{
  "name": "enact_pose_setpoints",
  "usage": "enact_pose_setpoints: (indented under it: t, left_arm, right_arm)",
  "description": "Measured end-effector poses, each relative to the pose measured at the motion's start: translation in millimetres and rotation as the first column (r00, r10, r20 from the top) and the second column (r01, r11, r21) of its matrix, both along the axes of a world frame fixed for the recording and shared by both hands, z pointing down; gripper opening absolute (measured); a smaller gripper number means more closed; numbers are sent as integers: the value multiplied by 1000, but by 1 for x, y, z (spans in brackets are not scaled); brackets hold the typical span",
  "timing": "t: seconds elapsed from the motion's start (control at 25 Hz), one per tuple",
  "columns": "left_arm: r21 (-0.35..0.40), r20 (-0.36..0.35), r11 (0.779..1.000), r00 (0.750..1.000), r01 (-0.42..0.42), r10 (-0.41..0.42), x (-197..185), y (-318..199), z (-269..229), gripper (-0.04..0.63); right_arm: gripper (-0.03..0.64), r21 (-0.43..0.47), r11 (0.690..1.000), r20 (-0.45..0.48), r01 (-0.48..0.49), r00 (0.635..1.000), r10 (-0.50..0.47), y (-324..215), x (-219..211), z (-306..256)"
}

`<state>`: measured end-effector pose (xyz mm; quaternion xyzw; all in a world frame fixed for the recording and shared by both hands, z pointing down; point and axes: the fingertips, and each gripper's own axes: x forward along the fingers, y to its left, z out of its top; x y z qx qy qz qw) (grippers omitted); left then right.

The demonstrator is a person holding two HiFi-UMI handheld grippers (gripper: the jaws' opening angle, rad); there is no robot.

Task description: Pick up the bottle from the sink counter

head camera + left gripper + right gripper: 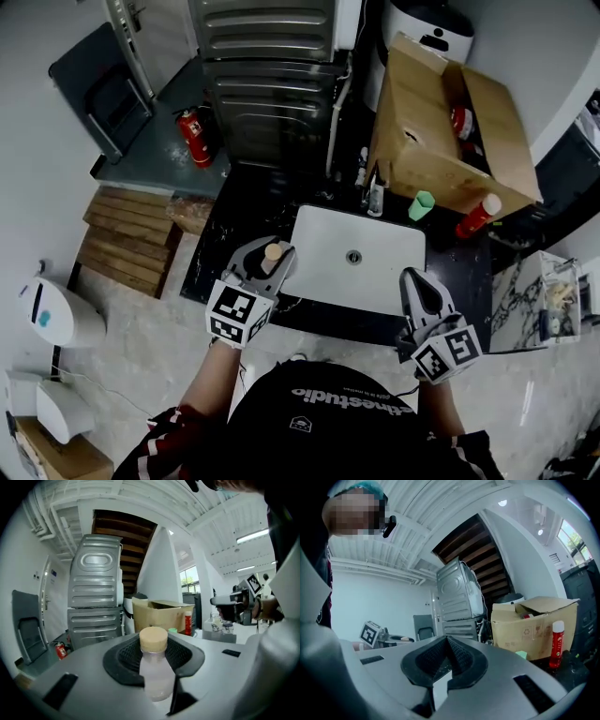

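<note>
A small clear bottle (274,251) with a tan cap stands upright between the jaws of my left gripper (265,257), over the black counter just left of the white sink. In the left gripper view the bottle (154,672) fills the gap of the left gripper (154,644), and the black pads (126,656) press its sides. I cannot tell whether the bottle's base rests on the counter. My right gripper (415,278) hovers at the sink's front right corner. In the right gripper view its jaws (447,641) meet at the tips with nothing between them.
The white sink basin (319,267) is set into a black counter (239,202). Behind it stand an open cardboard box (427,141), a green cup (422,204), a red bottle (478,216) and small bottles by the tap (375,197). A red fire extinguisher (195,136) and a wooden pallet (127,239) lie to the left.
</note>
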<state>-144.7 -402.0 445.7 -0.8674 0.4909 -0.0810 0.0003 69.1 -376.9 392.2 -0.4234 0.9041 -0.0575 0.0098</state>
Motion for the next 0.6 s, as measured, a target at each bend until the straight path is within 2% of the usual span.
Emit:
enact_pose_setpoints:
  t: [0.12,0.24,0.44,0.6]
  left_arm:
    - [-2,-58,995,993,-98,98,41,10,-22,129]
    - [15,-56,987,986,-158,158,72,14,-35,129]
    - [29,-46,978,978,-204,205,105,14,-47,129]
    - [33,-21,975,976,-218,219,116,11,-52,129]
  right_arm:
    - [38,27,1000,-16,-7,1000,7,4,6,-9]
    - [38,39,999,-34,-28,999,29,4,15,-13]
    - [37,43,996,-56,-83,995,86,1,36,-15]
    - [37,56,992,-58,-110,992,114,1,48,-19]
